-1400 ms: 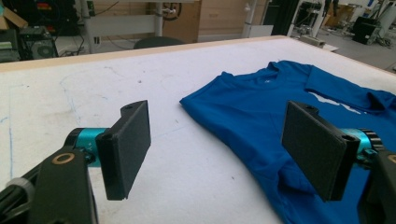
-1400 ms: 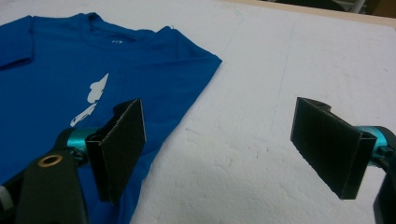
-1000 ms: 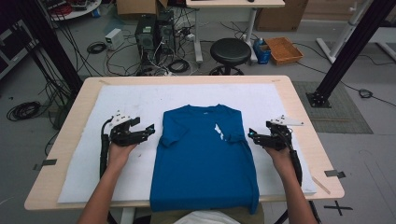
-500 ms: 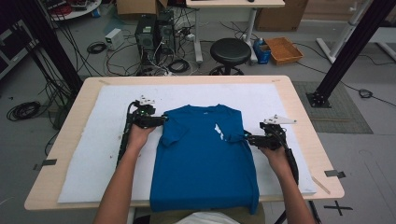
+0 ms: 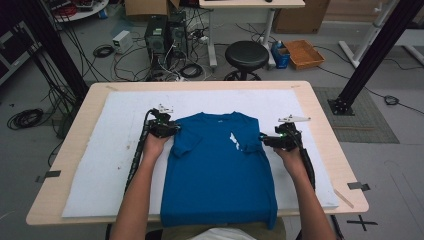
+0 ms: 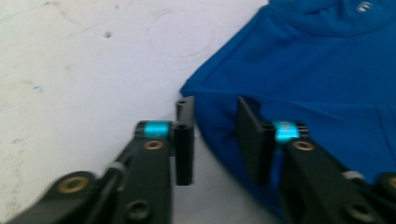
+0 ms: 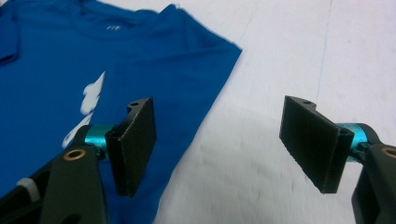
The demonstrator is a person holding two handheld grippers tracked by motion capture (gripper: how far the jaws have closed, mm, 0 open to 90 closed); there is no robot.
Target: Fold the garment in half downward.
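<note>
While the blue T-shirt [image 5: 220,165] lies flat, front up, on the white mat [image 5: 95,170] covering the desk [image 5: 320,105], its hem hanging over the near edge, each tool works at one sleeve, probably to start a fold. The left tool [image 5: 172,129] sits at the sleeve on the person's left, and its jaws have just been closing. The left gripper view shows the sleeve's edge [image 6: 212,116] between the narrowed jaws, yet a gap remains, so the pads are not clearly pressing the cloth. The right tool [image 5: 264,140] has jaws that have just been closing a little but stand wide apart; the right gripper view shows one jaw over the sleeve's hem [image 7: 205,107], the other over bare mat. From above, both tools look alike; only the gripper views reveal how their jaws straddle the fabric edges.
</note>
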